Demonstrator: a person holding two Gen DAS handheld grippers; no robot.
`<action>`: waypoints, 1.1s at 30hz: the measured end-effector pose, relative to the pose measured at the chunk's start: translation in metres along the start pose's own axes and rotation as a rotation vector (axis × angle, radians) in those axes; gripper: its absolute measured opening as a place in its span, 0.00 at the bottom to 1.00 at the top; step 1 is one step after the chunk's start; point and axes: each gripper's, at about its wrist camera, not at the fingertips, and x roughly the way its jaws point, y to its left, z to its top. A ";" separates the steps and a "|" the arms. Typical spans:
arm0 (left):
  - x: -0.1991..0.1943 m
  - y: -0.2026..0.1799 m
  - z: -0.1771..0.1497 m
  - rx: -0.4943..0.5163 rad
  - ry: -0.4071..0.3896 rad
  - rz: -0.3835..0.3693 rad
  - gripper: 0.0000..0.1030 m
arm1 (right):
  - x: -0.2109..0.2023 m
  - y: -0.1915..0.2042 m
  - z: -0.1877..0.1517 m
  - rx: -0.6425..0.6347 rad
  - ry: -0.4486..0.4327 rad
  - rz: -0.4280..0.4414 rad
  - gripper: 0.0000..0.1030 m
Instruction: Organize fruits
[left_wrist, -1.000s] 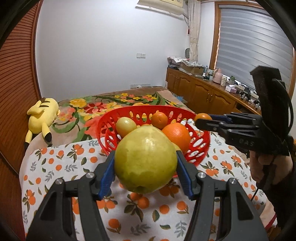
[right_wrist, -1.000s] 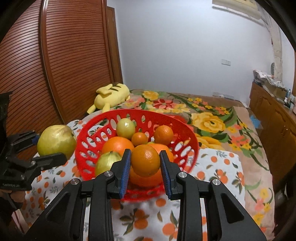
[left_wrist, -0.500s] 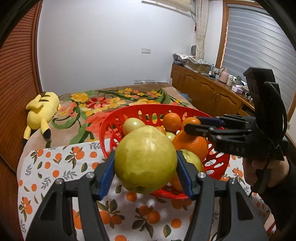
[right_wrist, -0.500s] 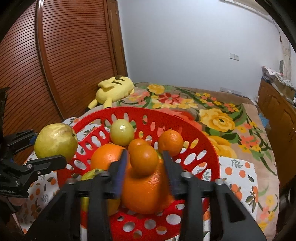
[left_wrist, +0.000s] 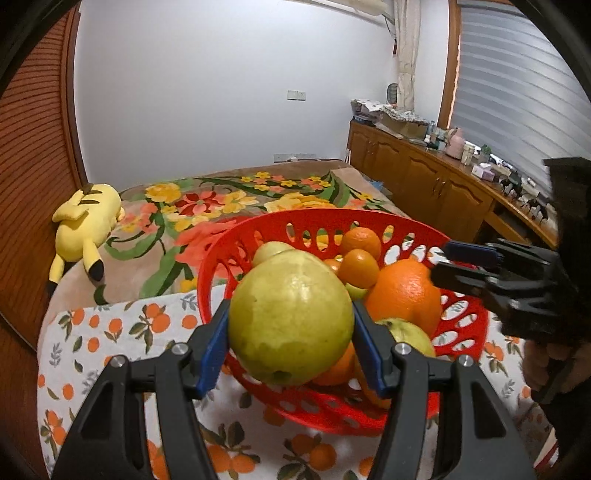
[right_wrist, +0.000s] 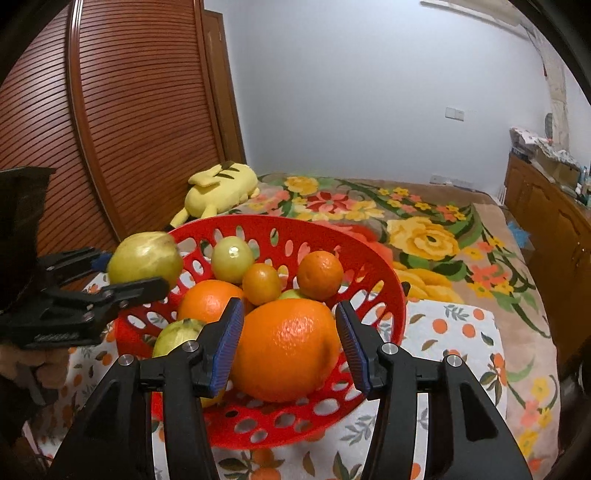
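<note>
My right jaws (right_wrist: 290, 347) have just parted and dropped the small orange (right_wrist: 261, 282) inside the red basket (right_wrist: 373, 266), so only the guava (left_wrist: 290, 319), clamped in my left jaws (left_wrist: 291, 341) at the basket's near rim, is left.

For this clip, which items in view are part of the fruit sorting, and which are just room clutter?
Part of the job:
- pear, held in the left claw
- red basket
- large orange, between the open right claw pads
- small oranges in the basket

Just lying about:
- yellow plush toy
- floral blanket
- cabinet clutter
</note>
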 end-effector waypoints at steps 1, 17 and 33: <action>0.003 0.002 0.002 0.000 0.004 0.006 0.59 | -0.002 -0.001 -0.001 0.003 -0.002 0.002 0.51; 0.015 -0.001 0.005 0.030 0.024 0.042 0.62 | -0.012 0.002 -0.018 0.014 0.005 0.020 0.52; -0.027 -0.006 -0.007 0.011 -0.035 0.049 0.65 | -0.034 0.021 -0.036 0.018 -0.017 0.010 0.52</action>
